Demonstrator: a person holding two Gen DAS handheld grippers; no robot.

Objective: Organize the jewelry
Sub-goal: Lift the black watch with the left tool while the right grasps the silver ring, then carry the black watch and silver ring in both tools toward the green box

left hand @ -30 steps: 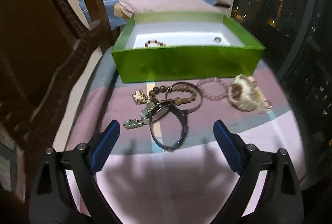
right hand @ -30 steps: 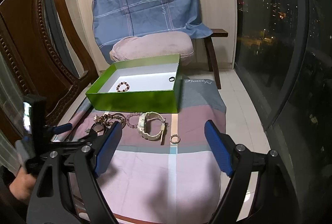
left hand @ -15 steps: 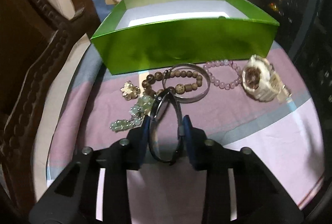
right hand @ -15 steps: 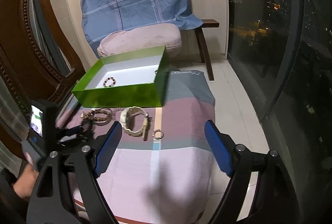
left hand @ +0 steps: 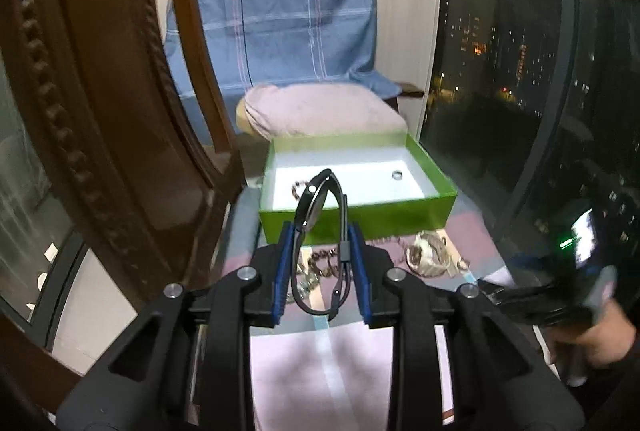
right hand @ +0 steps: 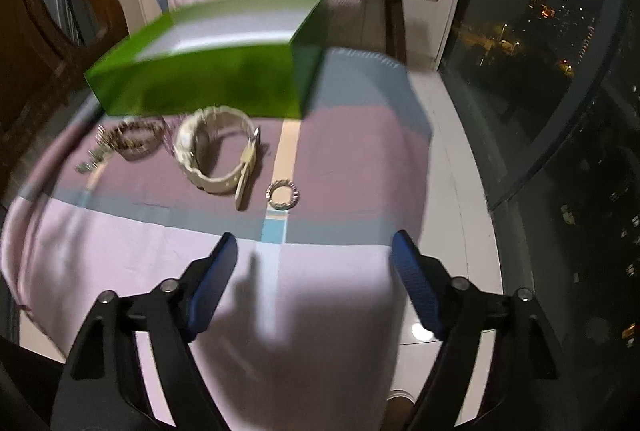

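Beaded bracelet (left hand: 297,187), ring (left hand: 397,174) inside green box (left hand: 360,217)

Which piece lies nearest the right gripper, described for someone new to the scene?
Start at the green box on the pink-striped cloth. In front of it lies a cream watch, and just right of its strap end sits a small silver ring. It is the only tiny, lone, textured loop there.

2 wrist views toward green box (left hand: 356,207)

The left tongs (left hand: 320,271) have clamped the black bracelet (left hand: 320,215) and lifted it off the surface. The right tongs (right hand: 314,283) have dropped nearer the cream watch (right hand: 212,159), their jaws closing on nothing.
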